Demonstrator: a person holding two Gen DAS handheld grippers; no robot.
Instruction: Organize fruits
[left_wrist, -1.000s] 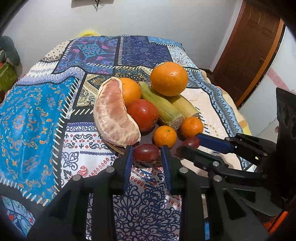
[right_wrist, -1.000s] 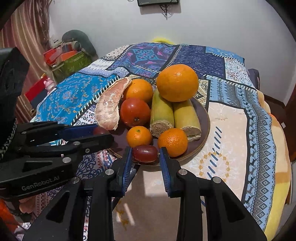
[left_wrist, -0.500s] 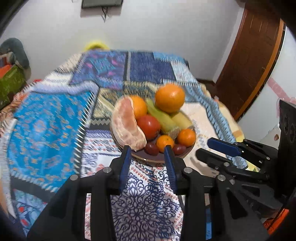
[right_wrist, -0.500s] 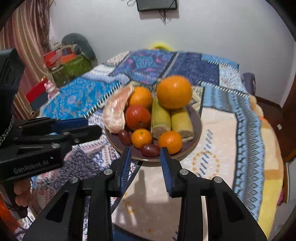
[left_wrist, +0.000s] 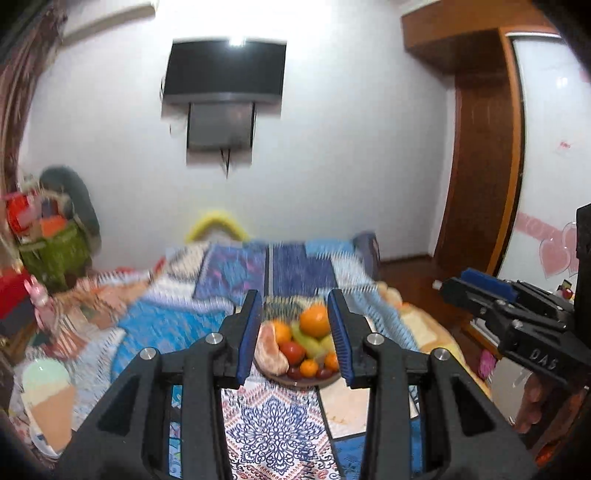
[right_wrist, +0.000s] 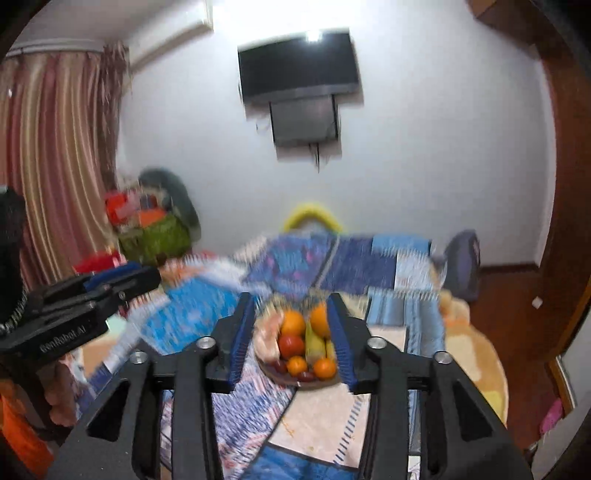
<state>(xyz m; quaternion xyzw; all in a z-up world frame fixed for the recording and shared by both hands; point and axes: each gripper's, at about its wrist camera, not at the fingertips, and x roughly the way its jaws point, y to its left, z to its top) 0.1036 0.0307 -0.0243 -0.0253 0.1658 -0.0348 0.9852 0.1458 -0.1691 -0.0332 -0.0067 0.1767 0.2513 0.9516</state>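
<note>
A dark round plate (left_wrist: 301, 383) of fruit sits on the patterned blanket, far ahead of both grippers. It holds a large orange (left_wrist: 314, 320), a peeled pomelo piece (left_wrist: 269, 350), a red tomato (left_wrist: 293, 350), green cane pieces, small mandarins and dark plums. The same plate shows in the right wrist view (right_wrist: 280, 377). My left gripper (left_wrist: 295, 338) is open and empty, well back from the plate. My right gripper (right_wrist: 291, 334) is open and empty too, also well back. The frames are blurred.
The blanket (left_wrist: 280, 435) covers a bed. A TV (left_wrist: 225, 70) hangs on the white wall. A green basket of clutter (left_wrist: 55, 251) stands at the left. A wooden door frame (left_wrist: 480, 166) is at the right. Curtains (right_wrist: 55, 166) hang at the left.
Both grippers have pulled far back and tilted up from the plate. The plums they were around a second ago now lie on the plate. The jaws have opened wider.
</note>
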